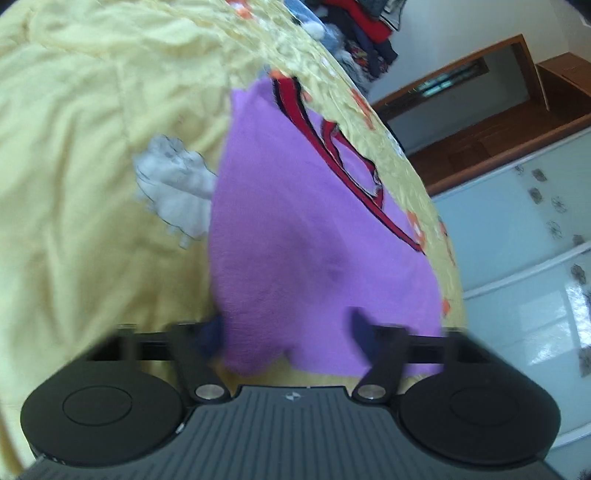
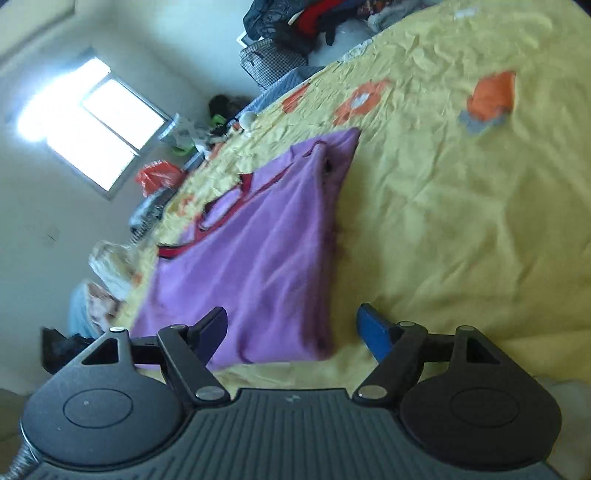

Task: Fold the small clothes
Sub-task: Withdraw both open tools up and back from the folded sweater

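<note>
A small purple garment (image 1: 295, 236) with red and dark trim lies flat on a yellow bedsheet (image 1: 74, 184). In the left wrist view my left gripper (image 1: 286, 332) is open, its fingers either side of the garment's near edge. In the right wrist view the same purple garment (image 2: 266, 251) stretches away from the gripper, its red-trimmed openings at the far end. My right gripper (image 2: 295, 328) is open around the garment's near corner, left finger over the cloth, blue right finger (image 2: 375, 332) over the sheet.
The sheet (image 2: 461, 206) has orange flower prints and a grey-white patch (image 1: 173, 184). A pile of dark and red clothes (image 2: 306, 18) lies at the far end. A window (image 2: 92, 125), bags and clutter lie beyond the bed edge; a wooden shelf (image 1: 498, 122) and wardrobe stand alongside.
</note>
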`<action>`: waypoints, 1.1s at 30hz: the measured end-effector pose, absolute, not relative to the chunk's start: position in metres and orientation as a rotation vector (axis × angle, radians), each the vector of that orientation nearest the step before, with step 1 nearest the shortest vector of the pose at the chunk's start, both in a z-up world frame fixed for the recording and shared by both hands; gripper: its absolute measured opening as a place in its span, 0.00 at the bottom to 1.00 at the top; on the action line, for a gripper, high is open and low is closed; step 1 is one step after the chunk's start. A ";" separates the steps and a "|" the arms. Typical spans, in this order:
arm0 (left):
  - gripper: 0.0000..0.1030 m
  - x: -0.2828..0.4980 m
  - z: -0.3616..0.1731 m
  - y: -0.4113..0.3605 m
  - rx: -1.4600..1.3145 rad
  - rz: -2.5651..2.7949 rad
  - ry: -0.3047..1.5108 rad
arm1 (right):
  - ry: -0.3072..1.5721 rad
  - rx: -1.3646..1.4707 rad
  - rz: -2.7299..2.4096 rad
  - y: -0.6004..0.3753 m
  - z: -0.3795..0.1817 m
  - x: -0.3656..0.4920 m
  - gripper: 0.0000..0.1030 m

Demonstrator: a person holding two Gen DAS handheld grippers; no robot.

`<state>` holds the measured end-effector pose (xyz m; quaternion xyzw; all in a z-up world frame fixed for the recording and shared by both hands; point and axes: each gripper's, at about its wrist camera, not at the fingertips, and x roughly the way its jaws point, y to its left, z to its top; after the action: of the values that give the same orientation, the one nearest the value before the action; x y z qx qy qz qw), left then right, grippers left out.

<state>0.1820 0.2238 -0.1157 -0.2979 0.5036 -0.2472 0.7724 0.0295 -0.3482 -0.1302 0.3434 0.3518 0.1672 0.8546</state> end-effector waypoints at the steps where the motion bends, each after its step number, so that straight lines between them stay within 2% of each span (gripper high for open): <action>1: 0.17 0.183 -0.120 0.219 -0.632 -0.538 1.110 | 0.755 0.703 0.350 -0.342 -0.133 0.031 0.38; 2: 0.16 0.182 -0.123 0.217 -0.631 -0.543 1.110 | 0.772 0.684 0.330 -0.338 -0.137 0.034 0.07; 5: 0.14 0.177 -0.114 0.218 -0.594 -0.568 1.070 | 0.725 0.749 0.309 -0.340 -0.135 0.034 0.08; 11: 0.14 0.158 -0.088 0.236 -0.583 -0.588 1.016 | 0.600 0.672 0.327 -0.351 -0.081 0.019 0.07; 15: 0.14 0.143 -0.115 0.235 -0.566 -0.572 1.086 | 0.696 0.594 0.287 -0.358 -0.101 0.026 0.07; 16: 0.19 0.141 -0.123 0.236 -0.575 -0.553 1.105 | 0.730 0.566 0.283 -0.358 -0.113 0.024 0.07; 19: 0.19 0.137 -0.116 0.243 -0.567 -0.564 1.094 | 0.779 0.613 0.279 -0.360 -0.128 0.024 0.12; 20: 0.19 0.133 -0.106 0.243 -0.514 -0.560 1.081 | 0.777 0.601 0.263 -0.362 -0.124 0.024 0.21; 21: 0.19 0.129 -0.095 0.243 -0.464 -0.562 1.069 | 0.767 0.589 0.241 -0.365 -0.118 0.024 0.37; 22: 0.19 0.126 -0.085 0.244 -0.435 -0.566 1.051 | 0.740 0.573 0.228 -0.368 -0.110 0.024 0.45; 23: 0.19 0.125 -0.074 0.244 -0.407 -0.559 1.027 | 0.710 0.555 0.220 -0.370 -0.102 0.025 0.58; 24: 0.21 0.127 -0.064 0.242 -0.372 -0.552 0.999 | 0.691 0.545 0.223 -0.372 -0.095 0.029 0.63; 26: 0.43 0.139 -0.048 0.237 -0.376 -0.540 0.944 | 0.669 0.494 0.229 -0.369 -0.084 0.044 0.63; 27: 0.62 0.148 -0.043 0.234 -0.399 -0.535 0.914 | 0.652 0.455 0.223 -0.363 -0.079 0.053 0.63; 28: 0.69 0.158 -0.038 0.227 -0.406 -0.536 0.882 | 0.637 0.409 0.228 -0.356 -0.076 0.064 0.63; 33: 0.74 0.237 -0.047 0.165 -0.375 -0.501 0.833 | 0.651 0.275 0.289 -0.313 -0.075 0.132 0.62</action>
<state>0.2368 0.1649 -0.0473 -0.1789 0.3980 -0.2394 0.8673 0.1319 -0.3127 -0.0755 0.1340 0.3177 0.1410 0.9280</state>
